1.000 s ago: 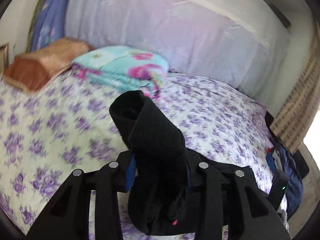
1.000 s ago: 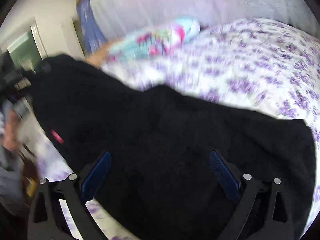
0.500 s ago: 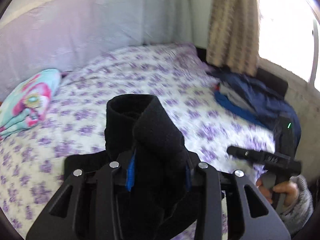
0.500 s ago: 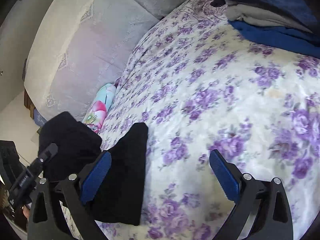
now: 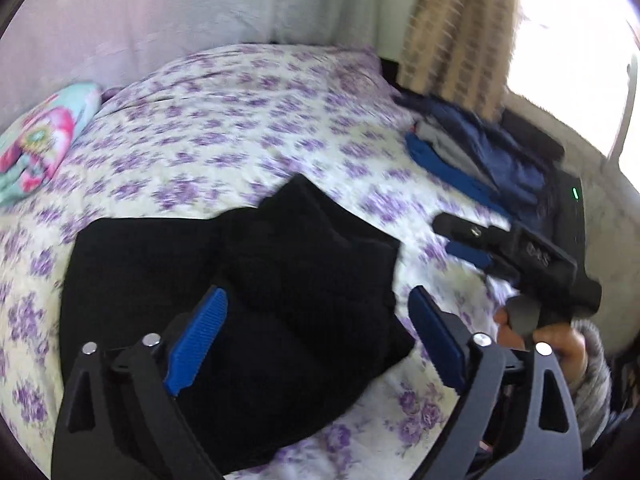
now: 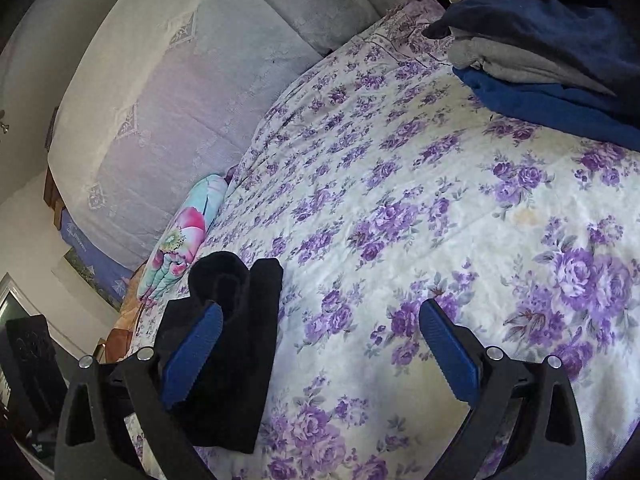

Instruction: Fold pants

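Left gripper [image 5: 316,344]: jaws spread wide, having just been opening, blue pads [image 5: 198,340] clear of cloth on both sides, nothing pinched. Directly between and ahead of them, the black pants [image 5: 224,300], lying released in a loose folded bundle on the floral bedsheet [image 5: 240,120], with one thick flap humped up at the far edge rather than flat.

Right gripper [image 6: 320,352]: also spread wide and empty, only bare sheet between the pads. Just beyond and outside its left finger [image 6: 192,356], the dark bundle of pants, rolled end standing up; touching the pad or merely behind it, cannot tell.

Further out, beyond the fingertips: a stack of folded blue and grey clothes [image 6: 552,60] to the right, a turquoise flowered pillow [image 5: 40,140] to the left, a tan curtain [image 5: 456,28] at the window.

Risks, as a judgement: raised flap likely to spring open or slump, undoing the fold, since nothing presses it down. Withdrawing carelessly could snag fleece on a ribbed pad and drag the bundle askew. Soft mattress may let the stack tilt.
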The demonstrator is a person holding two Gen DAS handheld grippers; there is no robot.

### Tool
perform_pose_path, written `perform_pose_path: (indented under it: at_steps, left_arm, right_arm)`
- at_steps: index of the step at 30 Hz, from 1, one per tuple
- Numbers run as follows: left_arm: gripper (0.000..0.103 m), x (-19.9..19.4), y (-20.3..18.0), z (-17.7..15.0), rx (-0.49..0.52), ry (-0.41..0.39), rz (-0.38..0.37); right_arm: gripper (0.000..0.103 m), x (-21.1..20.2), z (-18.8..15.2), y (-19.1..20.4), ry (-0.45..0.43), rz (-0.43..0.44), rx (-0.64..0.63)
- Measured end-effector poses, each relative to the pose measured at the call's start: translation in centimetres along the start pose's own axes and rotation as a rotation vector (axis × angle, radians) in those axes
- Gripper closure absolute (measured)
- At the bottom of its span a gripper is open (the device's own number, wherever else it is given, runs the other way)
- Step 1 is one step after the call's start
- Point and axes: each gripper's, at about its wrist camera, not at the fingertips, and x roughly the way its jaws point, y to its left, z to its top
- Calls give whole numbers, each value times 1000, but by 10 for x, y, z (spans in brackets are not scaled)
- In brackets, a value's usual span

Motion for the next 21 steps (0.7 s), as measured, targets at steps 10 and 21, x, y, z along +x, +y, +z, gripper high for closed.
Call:
perform_pose_path:
  at_steps: [10,21]
  left_arm:
    - [10,28,54,-3,-131,119,156]
    - [5,42,43,-28,6,89,257]
  right_arm:
    - [4,29,-14,116,39,-81,-445]
    - [4,55,-37,58,216,-182,-345]
